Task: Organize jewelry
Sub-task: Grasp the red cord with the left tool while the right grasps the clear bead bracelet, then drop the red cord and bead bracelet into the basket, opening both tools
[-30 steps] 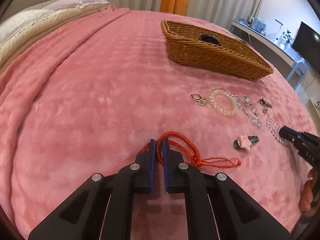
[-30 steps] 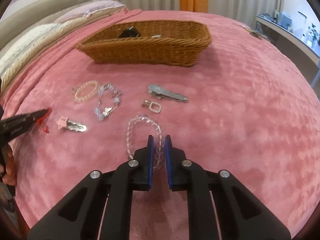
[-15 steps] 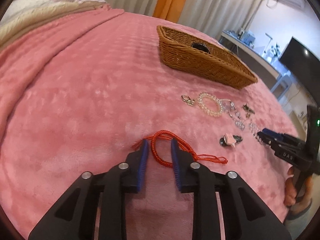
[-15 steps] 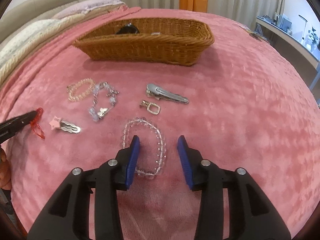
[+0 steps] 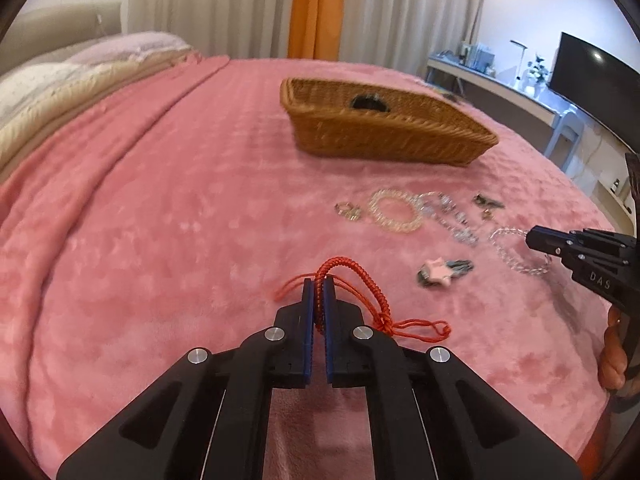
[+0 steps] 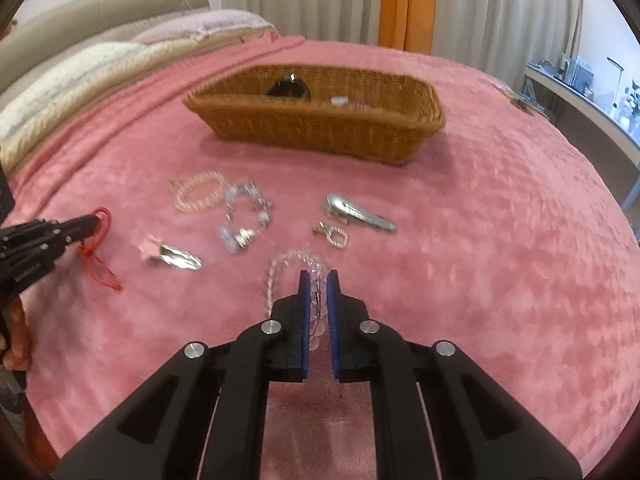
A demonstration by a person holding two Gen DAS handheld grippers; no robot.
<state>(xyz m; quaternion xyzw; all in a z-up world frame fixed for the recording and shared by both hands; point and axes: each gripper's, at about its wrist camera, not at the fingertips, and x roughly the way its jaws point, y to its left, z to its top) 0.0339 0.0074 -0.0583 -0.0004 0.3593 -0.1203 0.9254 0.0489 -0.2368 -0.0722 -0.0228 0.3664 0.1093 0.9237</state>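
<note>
My left gripper [image 5: 319, 284] is shut on a red cord bracelet [image 5: 370, 288] and holds it just above the pink blanket; it also shows in the right wrist view [image 6: 98, 248]. My right gripper [image 6: 319, 278] is shut on a clear bead bracelet [image 6: 294, 260], which also shows in the left wrist view [image 5: 510, 254]. A wicker basket [image 6: 320, 126] stands farther back on the bed with a black item [image 6: 288, 88] inside.
On the blanket lie a pink bead bracelet [image 6: 198, 196], a crystal chain [image 6: 244, 216], a pink star hair clip [image 6: 172, 254], a silver hair clip [image 6: 358, 214] and a small gold clasp [image 6: 332, 234]. Pillows lie at the far left. A desk and TV [image 5: 592, 80] stand right.
Both grippers opened half a second ago and have now shut, the left on the red cord, the right on the clear beads. Both have lifted slightly.
</note>
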